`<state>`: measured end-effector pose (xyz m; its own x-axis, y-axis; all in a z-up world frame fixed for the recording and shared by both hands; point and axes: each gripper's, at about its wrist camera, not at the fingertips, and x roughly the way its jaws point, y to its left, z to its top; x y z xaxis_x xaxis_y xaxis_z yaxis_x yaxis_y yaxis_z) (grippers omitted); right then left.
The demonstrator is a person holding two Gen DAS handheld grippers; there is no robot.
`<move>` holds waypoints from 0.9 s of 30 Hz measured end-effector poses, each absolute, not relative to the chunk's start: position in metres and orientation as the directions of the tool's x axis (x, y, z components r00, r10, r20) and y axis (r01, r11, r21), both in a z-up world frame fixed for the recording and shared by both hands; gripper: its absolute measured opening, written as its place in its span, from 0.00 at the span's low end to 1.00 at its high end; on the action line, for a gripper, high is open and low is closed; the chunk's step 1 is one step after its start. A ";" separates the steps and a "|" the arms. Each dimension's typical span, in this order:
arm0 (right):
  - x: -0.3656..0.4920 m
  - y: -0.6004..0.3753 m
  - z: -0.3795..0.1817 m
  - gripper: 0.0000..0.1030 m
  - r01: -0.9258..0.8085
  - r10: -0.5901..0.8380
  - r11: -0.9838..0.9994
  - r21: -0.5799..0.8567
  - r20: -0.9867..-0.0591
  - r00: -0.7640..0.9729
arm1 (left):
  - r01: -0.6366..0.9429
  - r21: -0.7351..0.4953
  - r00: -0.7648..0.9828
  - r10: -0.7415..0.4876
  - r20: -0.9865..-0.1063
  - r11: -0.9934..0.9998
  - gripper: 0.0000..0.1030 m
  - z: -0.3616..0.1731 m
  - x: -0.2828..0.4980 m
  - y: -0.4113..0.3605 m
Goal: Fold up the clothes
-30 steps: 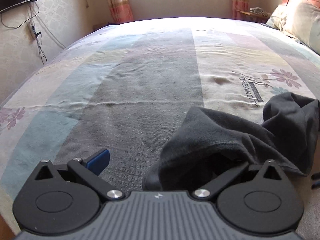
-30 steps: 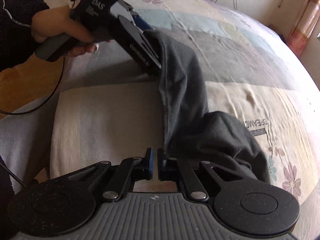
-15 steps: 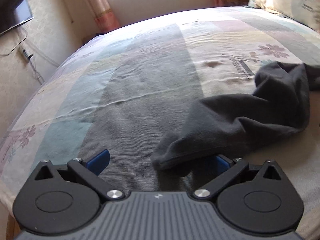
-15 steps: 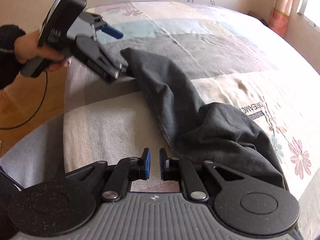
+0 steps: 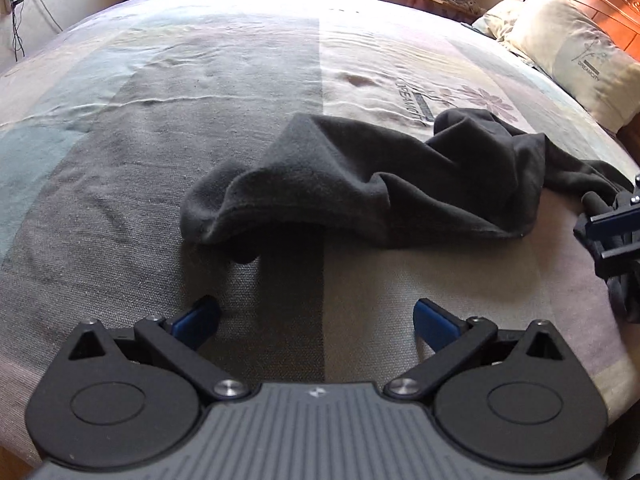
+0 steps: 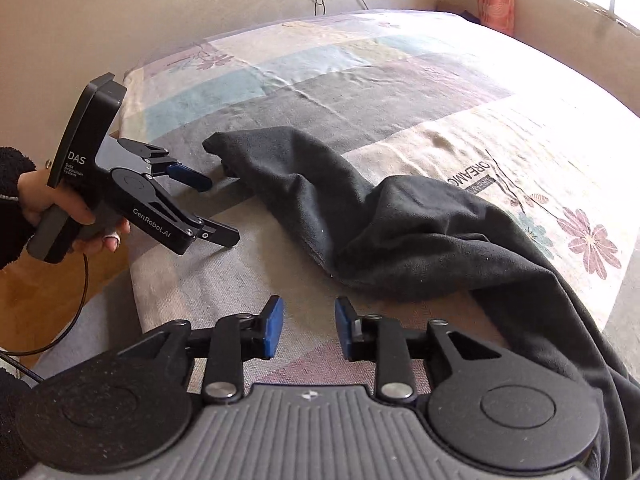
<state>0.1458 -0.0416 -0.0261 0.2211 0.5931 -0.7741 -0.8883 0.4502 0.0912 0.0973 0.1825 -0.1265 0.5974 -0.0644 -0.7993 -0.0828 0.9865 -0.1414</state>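
Dark fleece garment [image 5: 360,184] lies rumpled and unfolded on the bed [image 5: 160,120] just ahead of your left gripper [image 5: 316,316], wide open and empty, while your right gripper [image 6: 308,328] is opening with nothing between its pads, so every fold remains.

Left hand-held gripper [image 5: 316,316] wide apart, empty; right hand-held gripper [image 6: 309,328] opening.

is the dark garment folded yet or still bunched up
Bunched, not folded. The garment lies in a rumpled heap on the bed, with ridges and loose drooping edges; no flat layers or squared edges show.
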 end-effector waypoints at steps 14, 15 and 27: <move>0.140 -0.061 -0.030 0.48 -0.832 0.611 0.532 0.159 -0.752 0.247 | -0.208 -0.814 0.690 -0.509 -0.515 0.542 0.99 -0.130 0.100 0.247; 0.140 -0.063 -0.029 0.51 -0.830 0.613 0.535 0.159 -0.749 0.252 | -0.228 -0.857 0.712 -0.520 -0.471 0.463 0.99 -0.136 0.101 0.254; 0.145 -0.074 -0.033 0.52 -0.799 0.586 0.584 0.147 -0.757 0.289 | -0.344 -0.886 0.784 -0.425 -0.453 0.310 0.96 -0.156 0.126 0.281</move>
